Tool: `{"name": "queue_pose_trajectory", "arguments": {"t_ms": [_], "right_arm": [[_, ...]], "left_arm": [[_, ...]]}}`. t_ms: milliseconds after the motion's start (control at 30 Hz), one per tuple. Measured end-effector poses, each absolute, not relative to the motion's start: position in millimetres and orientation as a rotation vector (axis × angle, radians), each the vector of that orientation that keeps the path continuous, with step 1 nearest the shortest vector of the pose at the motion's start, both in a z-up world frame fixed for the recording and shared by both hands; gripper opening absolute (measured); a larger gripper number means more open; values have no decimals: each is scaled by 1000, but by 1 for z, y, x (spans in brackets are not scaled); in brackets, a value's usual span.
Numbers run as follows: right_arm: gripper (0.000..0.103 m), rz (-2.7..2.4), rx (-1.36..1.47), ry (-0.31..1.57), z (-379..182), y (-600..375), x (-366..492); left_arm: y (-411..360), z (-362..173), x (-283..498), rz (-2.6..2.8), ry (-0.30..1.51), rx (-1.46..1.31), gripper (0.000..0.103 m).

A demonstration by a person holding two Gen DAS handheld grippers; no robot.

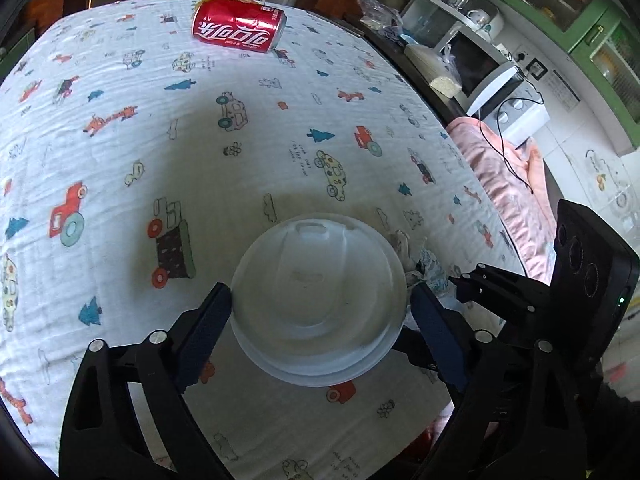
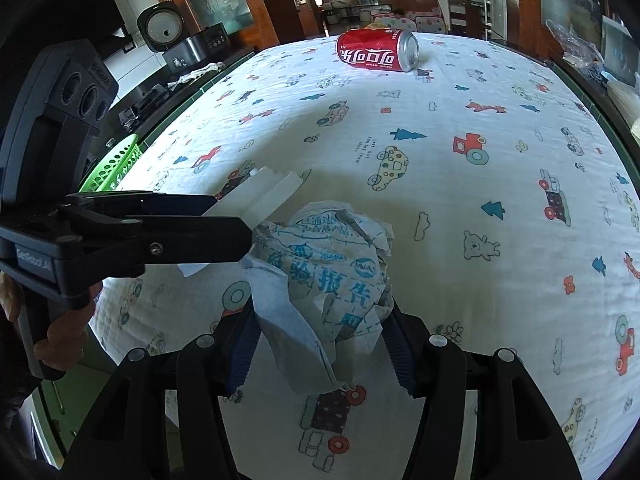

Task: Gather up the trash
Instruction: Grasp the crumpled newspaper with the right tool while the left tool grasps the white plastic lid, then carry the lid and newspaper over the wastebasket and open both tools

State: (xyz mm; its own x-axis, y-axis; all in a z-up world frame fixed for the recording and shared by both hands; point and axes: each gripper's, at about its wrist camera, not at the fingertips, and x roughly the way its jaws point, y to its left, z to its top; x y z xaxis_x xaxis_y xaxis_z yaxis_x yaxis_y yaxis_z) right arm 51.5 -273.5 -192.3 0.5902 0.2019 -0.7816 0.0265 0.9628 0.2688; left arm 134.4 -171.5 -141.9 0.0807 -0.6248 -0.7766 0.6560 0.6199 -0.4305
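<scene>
One can (image 1: 239, 27), one lidded cup (image 1: 318, 302), one paper wad (image 2: 332, 276) — right claw (image 2: 320, 350) gripping it.

Cloth (image 1: 248, 184): white, printed with red tractors, teal trees, orange giraffes and pale green cars. Can (image 1: 239, 27): red with white lettering, silver end. Cup (image 1: 318, 300): translucent white, with a white lid. Paper wad (image 2: 340, 268): white with blue print. Basket (image 2: 116, 168): bright green. Grippers: left gripper (image 1: 320, 316) and right gripper (image 2: 320, 344), black frames with dark blue pads. Blanket (image 1: 508, 184): pink.
</scene>
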Motion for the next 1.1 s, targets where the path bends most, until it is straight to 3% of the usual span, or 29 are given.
{"name": "queue_pose_trajectory", "arguments": {"t_ms": [533, 1100], "right_arm": [[54, 96, 244, 934, -184, -267, 55], [54, 251, 185, 916, -149, -186, 119]], "left_arm": [[-142, -122, 135, -914, 1049, -18, 85], [34, -63, 179, -568, 880, -105, 85]]}}
